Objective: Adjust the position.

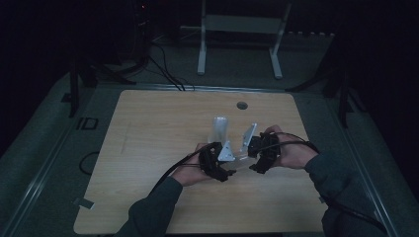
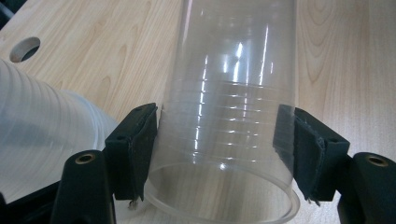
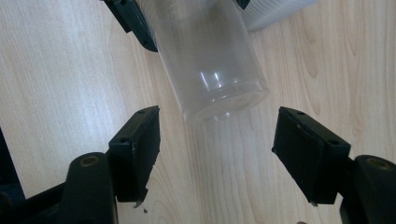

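Note:
A clear plastic cup [image 2: 229, 93] lies on its side over the wooden table [image 1: 148, 148], its rim toward the left gripper view's camera. My left gripper [image 2: 219, 126] is shut on it, one pad pressing each side near the rim. In the high view the left gripper [image 1: 228, 172] sits at the table's middle. My right gripper [image 3: 215, 135] stands open, facing the cup's closed bottom [image 3: 219, 88], which lies just beyond its fingertips without touching them. In the high view the right gripper [image 1: 254, 165] is close to the right of the left one.
A stack of translucent ribbed cups [image 2: 42, 126] stands right beside the held cup, seen upright in the high view [image 1: 219, 129]. A round hole [image 1: 241, 105] is cut in the table near its far edge. A white metal stand [image 1: 239, 29] is on the floor beyond.

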### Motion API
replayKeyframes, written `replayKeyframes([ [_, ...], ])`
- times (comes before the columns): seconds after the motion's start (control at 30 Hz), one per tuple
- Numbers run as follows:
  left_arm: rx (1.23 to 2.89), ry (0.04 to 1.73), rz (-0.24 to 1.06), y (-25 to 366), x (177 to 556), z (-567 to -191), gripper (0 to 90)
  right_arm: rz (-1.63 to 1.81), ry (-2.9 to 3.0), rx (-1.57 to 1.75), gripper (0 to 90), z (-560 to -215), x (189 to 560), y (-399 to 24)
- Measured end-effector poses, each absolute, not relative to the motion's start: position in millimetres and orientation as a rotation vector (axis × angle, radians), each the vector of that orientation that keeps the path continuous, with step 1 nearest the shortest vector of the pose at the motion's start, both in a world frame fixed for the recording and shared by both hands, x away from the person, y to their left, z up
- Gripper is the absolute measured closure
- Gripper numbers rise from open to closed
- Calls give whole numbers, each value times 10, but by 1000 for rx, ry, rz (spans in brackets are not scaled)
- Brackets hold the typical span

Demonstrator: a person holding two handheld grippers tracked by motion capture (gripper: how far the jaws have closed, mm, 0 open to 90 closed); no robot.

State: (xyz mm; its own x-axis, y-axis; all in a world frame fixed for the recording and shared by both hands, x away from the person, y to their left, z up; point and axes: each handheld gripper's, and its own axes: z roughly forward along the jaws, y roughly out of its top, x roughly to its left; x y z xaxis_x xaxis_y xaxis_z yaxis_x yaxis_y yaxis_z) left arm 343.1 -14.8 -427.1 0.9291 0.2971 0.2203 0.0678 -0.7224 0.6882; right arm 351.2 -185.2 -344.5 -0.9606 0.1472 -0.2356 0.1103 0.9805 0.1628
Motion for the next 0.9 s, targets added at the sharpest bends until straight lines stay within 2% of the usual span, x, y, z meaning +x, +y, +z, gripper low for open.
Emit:
replayKeyframes([
  [0.67, 2312, 189, 414, -181, 3335, -4220, 313, 217, 2946, 177, 302, -3539, 3518, -1807],
  [0.9, 2303, 161, 413, -173, 3319, -4198, 312, 198, 2964, 173, 329, -3586, 3517, -1792],
])
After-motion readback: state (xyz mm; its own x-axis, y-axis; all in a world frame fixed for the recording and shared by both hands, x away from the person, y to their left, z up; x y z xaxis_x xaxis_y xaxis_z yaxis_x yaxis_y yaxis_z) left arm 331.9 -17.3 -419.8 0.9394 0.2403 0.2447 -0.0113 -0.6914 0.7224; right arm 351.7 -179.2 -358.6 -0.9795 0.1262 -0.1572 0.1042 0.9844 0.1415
